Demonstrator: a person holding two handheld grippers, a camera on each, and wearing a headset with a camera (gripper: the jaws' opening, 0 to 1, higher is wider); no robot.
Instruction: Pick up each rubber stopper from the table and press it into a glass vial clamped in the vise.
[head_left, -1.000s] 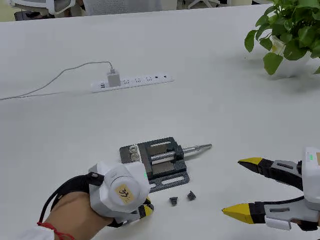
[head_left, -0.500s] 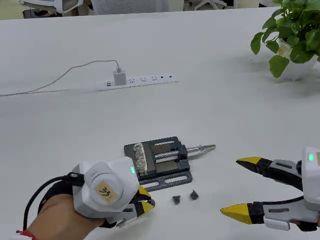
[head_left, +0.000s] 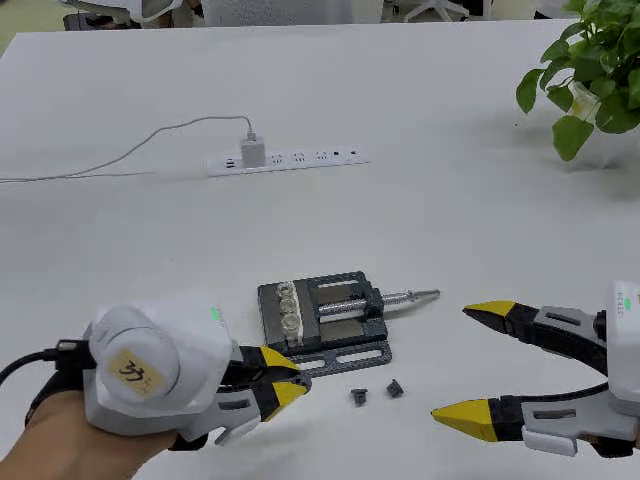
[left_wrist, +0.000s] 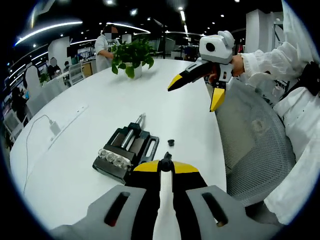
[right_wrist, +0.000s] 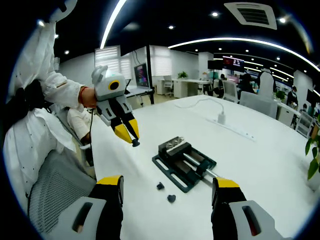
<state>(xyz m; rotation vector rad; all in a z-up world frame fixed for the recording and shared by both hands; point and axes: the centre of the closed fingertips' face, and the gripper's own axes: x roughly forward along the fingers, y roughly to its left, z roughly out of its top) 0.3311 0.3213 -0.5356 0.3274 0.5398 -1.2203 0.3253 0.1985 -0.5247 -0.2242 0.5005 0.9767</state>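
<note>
Left claw (head_left: 290, 377) closed on a stopper (left_wrist: 165, 164), just beside the vise (head_left: 340, 322). Vials (head_left: 288, 305) clamped in a row at the vise's left end. Two loose stoppers (head_left: 359, 397) on the tabletop (head_left: 450, 230) just before the vise. Right claw (head_left: 478, 362) wide open, empty, well right.

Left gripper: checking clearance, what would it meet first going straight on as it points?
Probably the small dark rubber stopper lying loose on the white table beside the black metal vise; depth is unclear.

This is an open-plan office: far rows of white desks (right_wrist: 192, 86), a grey mesh chair (left_wrist: 255, 150), a white power strip (head_left: 290, 159) and long ceiling strip lights (right_wrist: 114, 22).
</note>
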